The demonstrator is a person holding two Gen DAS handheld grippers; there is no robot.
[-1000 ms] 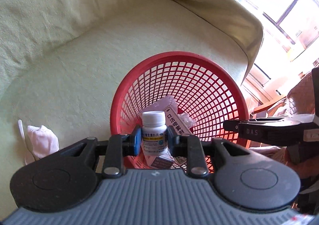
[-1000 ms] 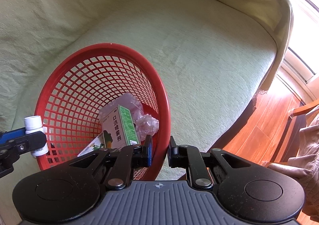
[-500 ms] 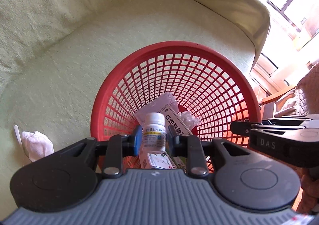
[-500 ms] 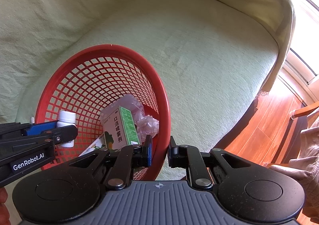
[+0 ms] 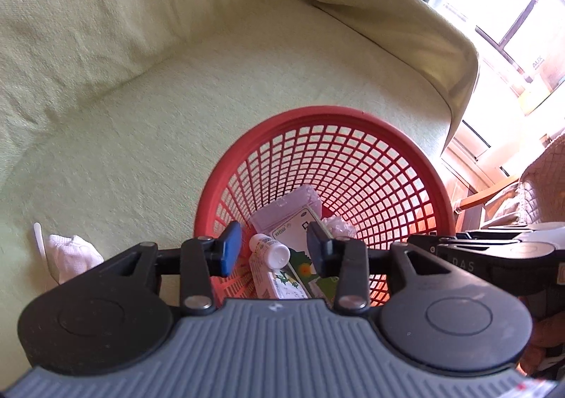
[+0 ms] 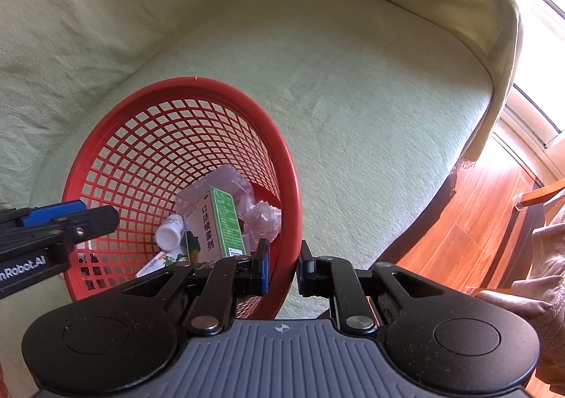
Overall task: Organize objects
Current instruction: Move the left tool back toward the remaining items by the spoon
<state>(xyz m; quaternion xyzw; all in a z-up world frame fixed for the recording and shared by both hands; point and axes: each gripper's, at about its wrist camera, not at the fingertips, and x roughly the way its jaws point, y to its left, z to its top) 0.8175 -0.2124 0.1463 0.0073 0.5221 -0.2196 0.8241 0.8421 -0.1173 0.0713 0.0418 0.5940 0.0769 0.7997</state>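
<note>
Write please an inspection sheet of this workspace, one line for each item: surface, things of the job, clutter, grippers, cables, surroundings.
Surface: green-covered sofa seat.
Job's things: red basket on the seat, holding a white bottle lying on its side, a green-and-white box, another small carton, a clear blister pack and crumpled plastic.
Clutter: white cloth on the seat, outside the basket.
Grippers: left gripper open above the bottle, holding nothing; right gripper closed on the basket's rim.
Cables: nothing seen.
Surroundings: window, wooden floor, chair.
</note>
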